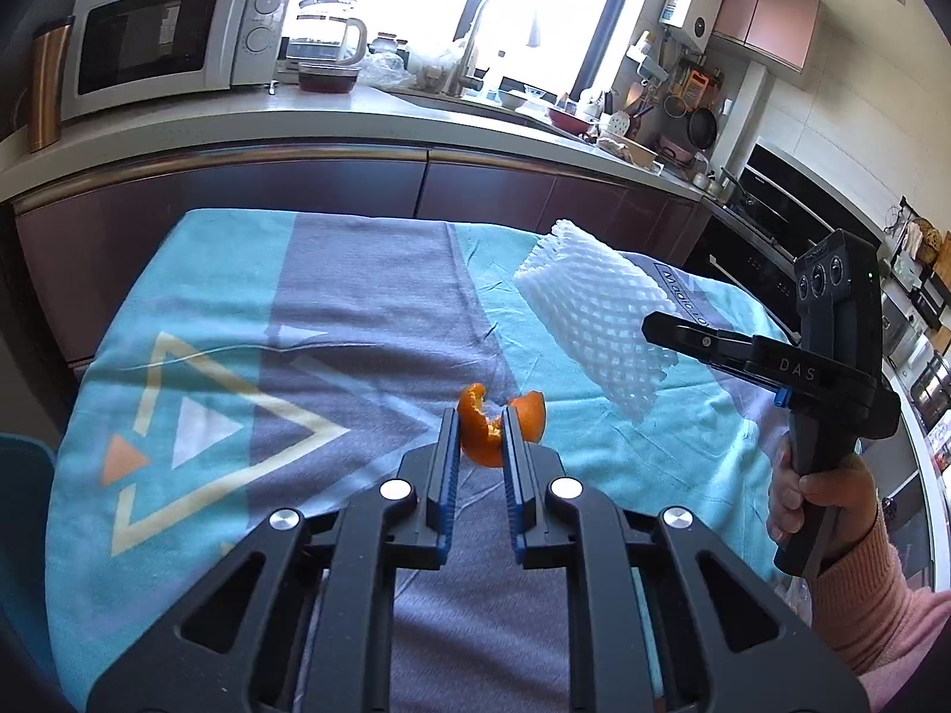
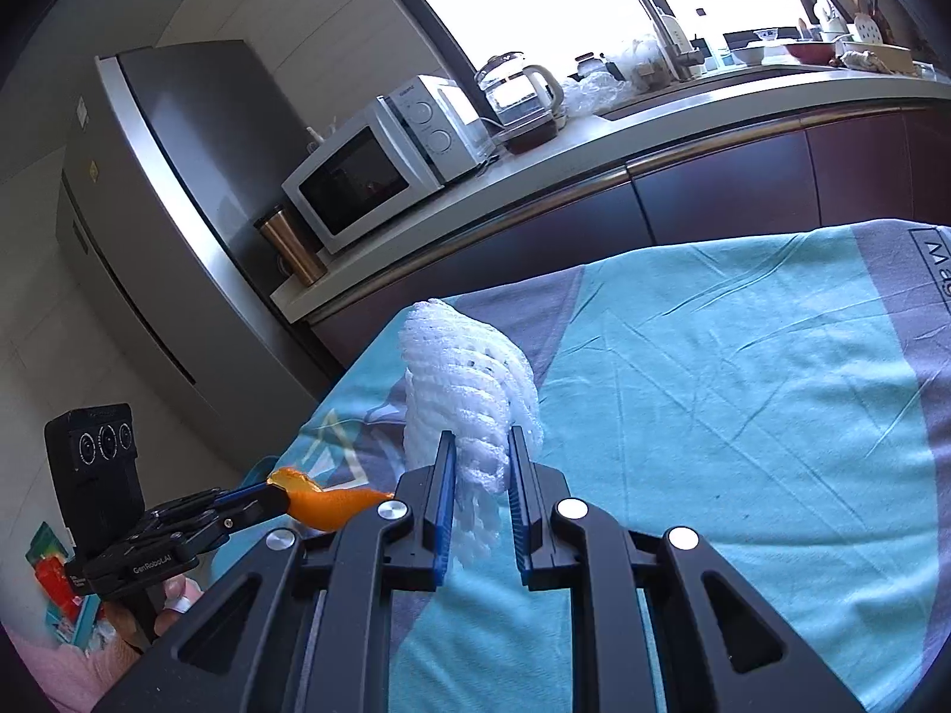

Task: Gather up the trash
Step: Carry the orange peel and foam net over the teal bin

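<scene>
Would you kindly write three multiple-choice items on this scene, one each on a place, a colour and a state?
1. Where does the microwave stand?
A on the counter
B on the floor
C on the cloth

2. What colour is the peel between the left gripper fingers?
A green
B orange
C purple

3. What state is the foam net in?
A lying flat on the cloth
B gripped by the right gripper
C draped over the tap

Answers: A, it sits on the counter beside the kettle; B, it is bright orange; C is wrong, B: the fingers clamp it.
</scene>
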A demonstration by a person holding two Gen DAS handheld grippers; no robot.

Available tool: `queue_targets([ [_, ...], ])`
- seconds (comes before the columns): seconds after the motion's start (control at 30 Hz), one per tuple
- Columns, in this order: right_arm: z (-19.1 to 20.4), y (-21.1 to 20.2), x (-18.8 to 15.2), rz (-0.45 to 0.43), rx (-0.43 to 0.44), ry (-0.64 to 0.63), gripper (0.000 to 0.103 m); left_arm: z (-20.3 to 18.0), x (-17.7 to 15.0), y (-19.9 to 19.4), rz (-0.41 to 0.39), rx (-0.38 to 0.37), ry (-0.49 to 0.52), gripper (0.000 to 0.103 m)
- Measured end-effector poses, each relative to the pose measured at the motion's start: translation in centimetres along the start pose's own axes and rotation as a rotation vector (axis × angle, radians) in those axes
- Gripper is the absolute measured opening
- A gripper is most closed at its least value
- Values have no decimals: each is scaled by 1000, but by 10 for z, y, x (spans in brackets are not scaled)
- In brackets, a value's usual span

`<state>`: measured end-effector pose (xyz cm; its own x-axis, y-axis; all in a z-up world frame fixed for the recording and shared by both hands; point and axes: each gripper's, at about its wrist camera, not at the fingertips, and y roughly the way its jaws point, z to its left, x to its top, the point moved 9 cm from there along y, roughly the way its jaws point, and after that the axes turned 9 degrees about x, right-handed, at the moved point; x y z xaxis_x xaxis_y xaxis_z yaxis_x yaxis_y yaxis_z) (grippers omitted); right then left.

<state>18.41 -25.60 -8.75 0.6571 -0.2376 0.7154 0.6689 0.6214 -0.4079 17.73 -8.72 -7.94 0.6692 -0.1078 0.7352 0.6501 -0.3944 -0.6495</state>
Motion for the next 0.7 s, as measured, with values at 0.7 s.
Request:
queue_targets([
  [0.7,88,55,-52,88,168,-7,15,73,-47,-70,-48,112,-81,14],
])
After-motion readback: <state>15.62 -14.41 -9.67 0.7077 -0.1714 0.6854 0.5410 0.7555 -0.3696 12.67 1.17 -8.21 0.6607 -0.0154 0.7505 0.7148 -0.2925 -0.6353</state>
